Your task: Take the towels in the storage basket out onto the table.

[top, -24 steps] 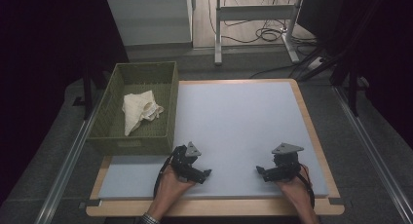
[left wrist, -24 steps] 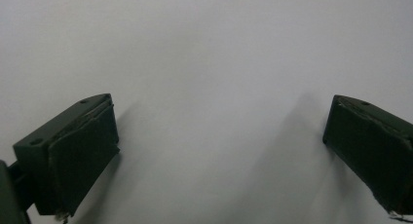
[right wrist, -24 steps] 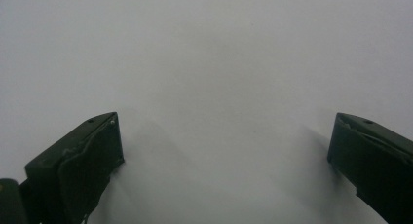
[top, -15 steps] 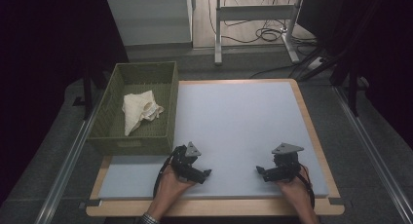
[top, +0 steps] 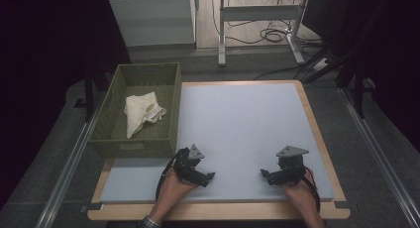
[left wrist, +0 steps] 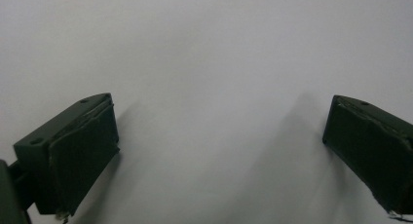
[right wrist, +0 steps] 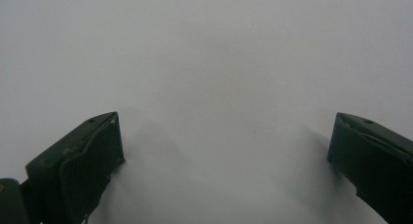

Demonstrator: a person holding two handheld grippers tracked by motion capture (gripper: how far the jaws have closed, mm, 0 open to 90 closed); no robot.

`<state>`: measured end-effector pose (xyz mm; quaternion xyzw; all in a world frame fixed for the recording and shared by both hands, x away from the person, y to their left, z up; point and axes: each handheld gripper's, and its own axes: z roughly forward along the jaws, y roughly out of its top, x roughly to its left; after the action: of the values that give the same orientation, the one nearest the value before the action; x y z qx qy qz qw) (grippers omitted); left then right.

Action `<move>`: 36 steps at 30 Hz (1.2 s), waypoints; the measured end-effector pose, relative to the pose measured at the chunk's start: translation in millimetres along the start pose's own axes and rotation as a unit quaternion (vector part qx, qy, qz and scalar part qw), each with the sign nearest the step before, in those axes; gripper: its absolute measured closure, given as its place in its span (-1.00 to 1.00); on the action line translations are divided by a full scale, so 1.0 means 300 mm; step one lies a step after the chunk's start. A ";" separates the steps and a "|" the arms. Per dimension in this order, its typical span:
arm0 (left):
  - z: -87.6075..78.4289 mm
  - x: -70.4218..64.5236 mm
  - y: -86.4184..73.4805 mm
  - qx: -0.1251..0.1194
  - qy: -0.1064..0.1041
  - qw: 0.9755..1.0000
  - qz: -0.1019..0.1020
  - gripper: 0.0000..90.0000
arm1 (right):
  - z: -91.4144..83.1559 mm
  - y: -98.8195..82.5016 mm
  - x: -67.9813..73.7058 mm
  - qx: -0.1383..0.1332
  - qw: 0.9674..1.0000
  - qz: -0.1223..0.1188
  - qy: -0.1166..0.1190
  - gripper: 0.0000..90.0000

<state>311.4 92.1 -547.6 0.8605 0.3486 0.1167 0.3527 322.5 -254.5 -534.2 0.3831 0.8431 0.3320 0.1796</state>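
Table: wooden-edged table [top: 317,134] carrying a pale grey-blue mat [top: 242,124] over most of its top.
Floor near table: dark grey carpet [top: 381,178], seen on both sides of the table.
Rails: one metal rail [top: 64,173] on the left of the table and one metal rail [top: 381,158] on the right, both running front to back.
Floor beyond: lighter wood-toned floor [top: 247,20] with black cables [top: 267,34] lying loose on it.
Furniture beyond: white metal frame legs [top: 222,29]; pale cabinet panel [top: 151,20] to their left.
Sides: dark curtains [top: 44,49] left and right.
Light: even, from above; room edges in shadow.
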 end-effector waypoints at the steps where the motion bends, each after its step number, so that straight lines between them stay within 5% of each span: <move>1: 0.000 0.000 0.000 0.000 0.000 1.000 0.000 -1.00 | 0.000 0.000 0.000 0.000 1.000 0.000 0.000 -1.00; 13: -0.002 -0.002 0.012 -0.001 -0.008 1.000 -0.001 -0.94 | 0.000 0.000 0.000 0.000 1.000 0.000 0.000 -1.00; 18: -0.002 -0.015 0.025 0.001 -0.006 1.000 0.017 -0.93 | 0.000 0.000 0.000 0.000 1.000 0.000 0.000 -1.00; 36: -0.025 -0.032 0.132 -0.008 -0.017 0.999 0.033 -0.94 | 0.000 0.000 0.000 -0.001 1.000 0.000 0.000 -1.00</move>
<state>321.7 69.3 -514.5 0.8704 0.3135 0.1166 0.3612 322.2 -254.5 -534.2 0.3826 0.8428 0.3332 0.1798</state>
